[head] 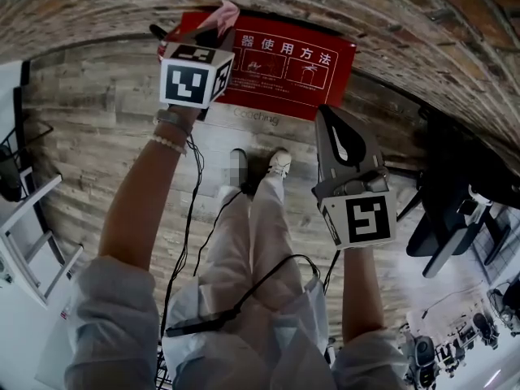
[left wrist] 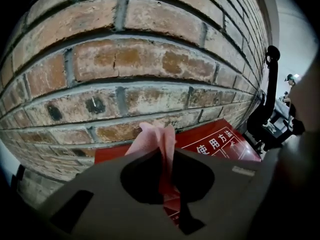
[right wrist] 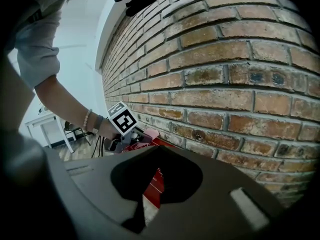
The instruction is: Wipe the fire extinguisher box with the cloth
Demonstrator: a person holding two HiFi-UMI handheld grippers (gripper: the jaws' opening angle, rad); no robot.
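A rough red-brown brick wall (head: 325, 6) meets a grey wood-plank floor (head: 97, 112). At its foot, ahead of the person's shoes, lies a flat red fire extinguisher box with white Chinese lettering (head: 309, 75). The right gripper (head: 326, 115) hangs above the box's near edge, its jaws pressed together on nothing. The left gripper (head: 210, 35) reaches over the box's far left corner by the wall, its jaws pinching a crumpled pink cloth (head: 223, 13) that sticks out past their tips.
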